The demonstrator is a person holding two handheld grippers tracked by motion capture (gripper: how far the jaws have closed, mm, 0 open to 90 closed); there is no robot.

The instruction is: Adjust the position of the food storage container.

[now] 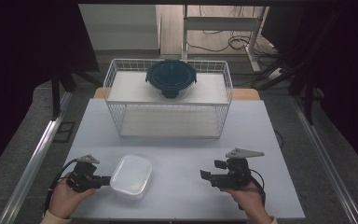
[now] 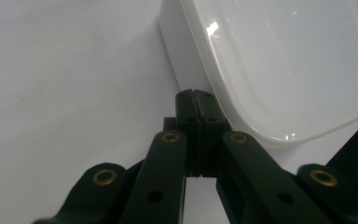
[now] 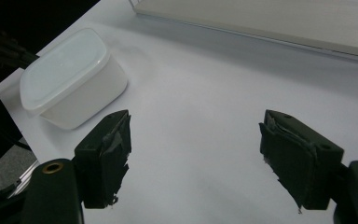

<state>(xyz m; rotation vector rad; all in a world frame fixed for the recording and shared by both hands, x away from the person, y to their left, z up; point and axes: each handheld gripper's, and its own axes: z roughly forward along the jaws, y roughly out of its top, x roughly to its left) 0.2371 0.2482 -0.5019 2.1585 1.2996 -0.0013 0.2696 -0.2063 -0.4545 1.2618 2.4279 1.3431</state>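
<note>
At the near edge of the white worktop (image 1: 177, 186), toward its left corner, a person's left hand (image 1: 65, 198) holds the left gripper (image 1: 106, 180) level, pointing toward the right edge. Its jaws are pressed together with nothing between them, and the closed tips sit right at the left wall of a white rectangular plastic container (image 1: 131, 176) with a translucent snap-on lid. In the left gripper view the left gripper's tips (image 2: 195, 100) lie against the container (image 2: 279, 65) just under the lid's rim, beside its rounded corner; whether they actually press on the wall cannot be told.

The container stands upright on the worktop, lid on, near the near edge and left of the middle.

Toward the near right corner, the person's right hand (image 1: 248, 196) holds the right gripper (image 1: 209, 176), which points left across the worktop toward the container and is well apart from it. Its jaws stand wide with only bare worktop between them. In the right gripper view the right gripper (image 3: 193, 158) looks along the surface, with the container (image 3: 70, 77) farther off at the upper left.

Beyond both, at the far edge, a white wire shelf rack (image 1: 168, 100) spans the middle of the worktop. On its upper shelf sits a round glass container with a dark blue clip lid (image 1: 171, 78), roughly centred. The lower shelf holds a pale board.
</note>
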